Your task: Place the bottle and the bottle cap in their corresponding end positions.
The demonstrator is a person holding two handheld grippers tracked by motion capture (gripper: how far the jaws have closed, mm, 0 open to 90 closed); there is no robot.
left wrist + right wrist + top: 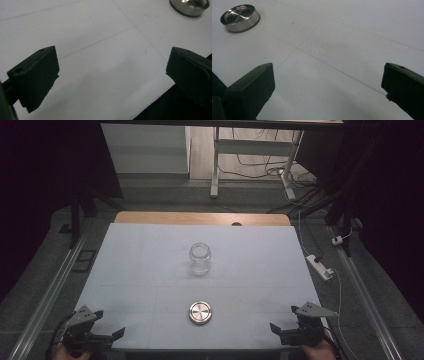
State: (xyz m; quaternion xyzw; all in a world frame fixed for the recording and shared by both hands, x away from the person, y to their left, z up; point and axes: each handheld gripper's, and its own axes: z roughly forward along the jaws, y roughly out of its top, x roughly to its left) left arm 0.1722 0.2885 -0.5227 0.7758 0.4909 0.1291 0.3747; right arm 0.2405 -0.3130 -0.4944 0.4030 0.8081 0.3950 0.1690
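A clear glass jar (200,258) stands upright and uncapped at the table's (145,265) centre; its metal lid (200,312) lies apart at 6 o'clock, probably set out for capping. At 7 and 5 o'clock, the left gripper (107,325) and right gripper (282,319) wait near the edge, jaws spread wide, empty.

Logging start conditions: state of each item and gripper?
glass jar: upright, mouth open, no lid, looks empty, mid-table.
metal lid: off the jar, lying flat on the table nearer the person.
left gripper: open, holding nothing, near table edge.
right gripper: open, holding nothing, near table edge.
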